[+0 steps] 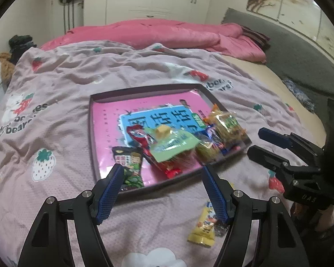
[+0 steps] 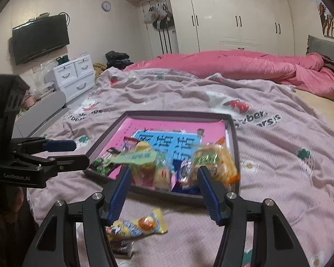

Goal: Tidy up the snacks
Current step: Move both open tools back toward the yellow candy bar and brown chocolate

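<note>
Most snacks are sitting in the tray point(image 2: 233, 133), a yellow packet point(image 2: 138, 224) is waiting outside, and both grippers point(image 1: 162, 191) point(image 2: 164, 193) are hovering wide, empty.

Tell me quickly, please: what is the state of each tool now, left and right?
Left tool: open, holding nothing.
Right tool: open, holding nothing.

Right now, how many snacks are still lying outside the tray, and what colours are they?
Yellow packet: 1
Dark brown packet: 1
Total: 2
</note>
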The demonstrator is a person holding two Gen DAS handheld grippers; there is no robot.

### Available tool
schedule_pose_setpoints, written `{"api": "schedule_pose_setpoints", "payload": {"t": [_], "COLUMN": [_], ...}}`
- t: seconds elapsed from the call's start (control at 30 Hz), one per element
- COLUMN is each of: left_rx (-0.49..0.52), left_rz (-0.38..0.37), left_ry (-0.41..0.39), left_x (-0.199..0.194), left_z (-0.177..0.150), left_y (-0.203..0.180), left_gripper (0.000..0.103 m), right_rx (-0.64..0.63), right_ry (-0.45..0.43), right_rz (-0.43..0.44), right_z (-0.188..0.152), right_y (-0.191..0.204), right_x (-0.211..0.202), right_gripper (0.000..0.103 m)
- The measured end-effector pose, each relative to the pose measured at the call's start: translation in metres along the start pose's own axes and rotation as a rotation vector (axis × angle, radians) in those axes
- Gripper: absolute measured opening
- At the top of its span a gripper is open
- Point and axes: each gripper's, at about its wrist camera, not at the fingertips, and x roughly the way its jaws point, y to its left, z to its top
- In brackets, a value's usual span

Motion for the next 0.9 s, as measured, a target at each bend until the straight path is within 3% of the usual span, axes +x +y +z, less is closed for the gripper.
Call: {"api": "schedule_pose_setpoints", "payload": {"t": [0.4, 0.9], "left_rx": [0.111, 0.092], "left_rz": [-0.056, -0.090], "left_ry": [0.123, 0.180], "left_x": [0.021, 0.032], "left_z": [-0.023, -0.031], "left_y": [-0.031, -0.028], "left_gripper": [0.074, 0.074], "right_rx": [-0.018, -0.137], "right_ry": [0.112, 0.325], "right_rz": [-0.006, 0.061], "right_z": [-0.025, -0.059], "right_y": [0.012, 0.045], "right_x": [-0.011, 0.015], "right_gripper": [0.061, 0.061]}}
